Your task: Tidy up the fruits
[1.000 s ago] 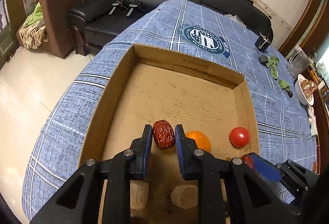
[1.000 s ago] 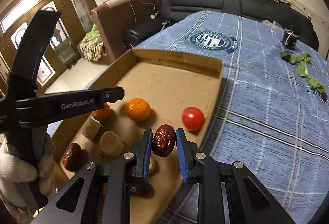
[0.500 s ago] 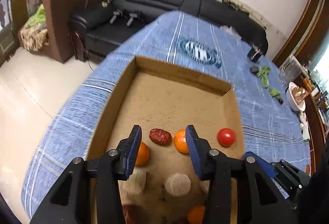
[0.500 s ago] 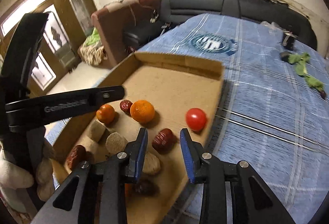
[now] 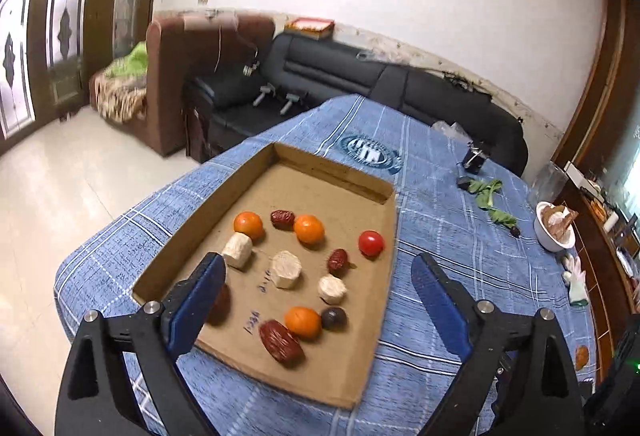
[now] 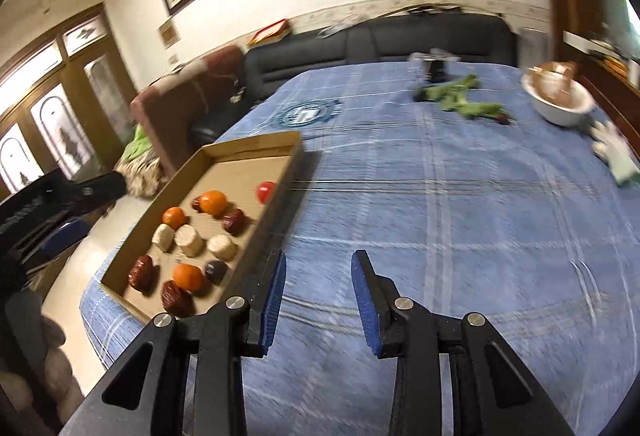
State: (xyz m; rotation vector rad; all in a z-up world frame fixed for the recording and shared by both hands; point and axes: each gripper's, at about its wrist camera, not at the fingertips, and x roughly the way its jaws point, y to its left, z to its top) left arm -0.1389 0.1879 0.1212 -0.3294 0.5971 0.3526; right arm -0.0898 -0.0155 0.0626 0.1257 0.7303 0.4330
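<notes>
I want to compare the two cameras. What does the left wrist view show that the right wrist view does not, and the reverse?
Only the left wrist view shows the two grey handles on the sofa. Only the right wrist view shows the other tool, the left gripper, beside the box. Both share the cardboard box with its fruits, the red tomato, the white bowl and the green leaves. Each view shows its own gripper open and empty.

Three oranges (image 5: 248, 224), red dates (image 5: 282, 219), a tomato (image 5: 371, 243) and pale chunks (image 5: 285, 269) lie loose in the cardboard tray (image 5: 332, 172).
</notes>
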